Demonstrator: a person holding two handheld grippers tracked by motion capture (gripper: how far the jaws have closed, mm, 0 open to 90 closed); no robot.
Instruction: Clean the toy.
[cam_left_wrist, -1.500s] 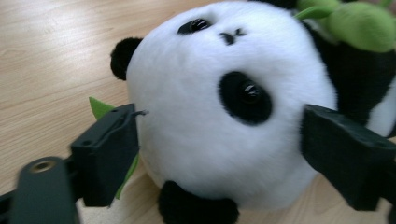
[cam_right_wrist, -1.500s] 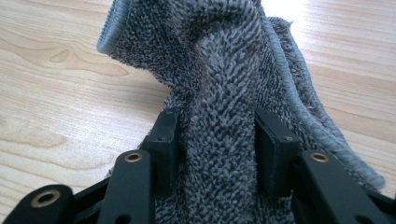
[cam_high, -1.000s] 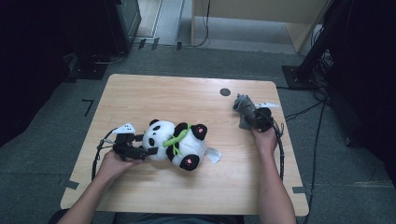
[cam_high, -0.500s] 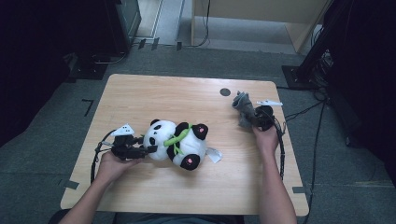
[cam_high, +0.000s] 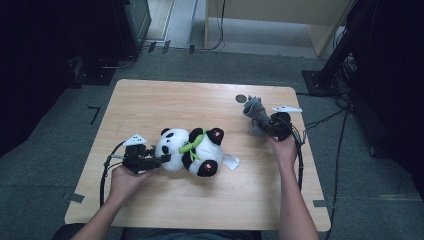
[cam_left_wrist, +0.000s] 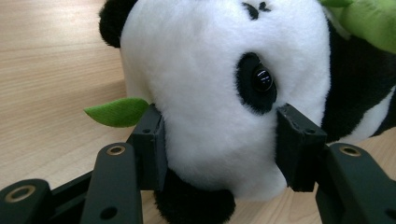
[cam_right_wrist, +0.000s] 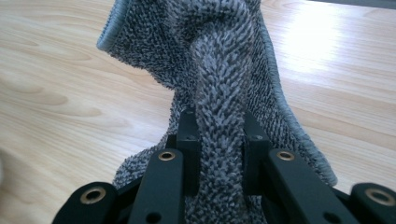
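Left gripper view: jaws of left gripper squeezing soft panda head; could slip out. Right gripper pinching grey cloth; could slide free.

A black-and-white plush panda with a green leafy collar lies on its back near the middle of the wooden table, head toward the person's left, its white head squeezed between the left gripper's jaws, one at each side of the face. A grey looped-pile cloth with a stitched grey edge stands bunched at the table's far right, a fold of it pinched upright between the right gripper's jaws.
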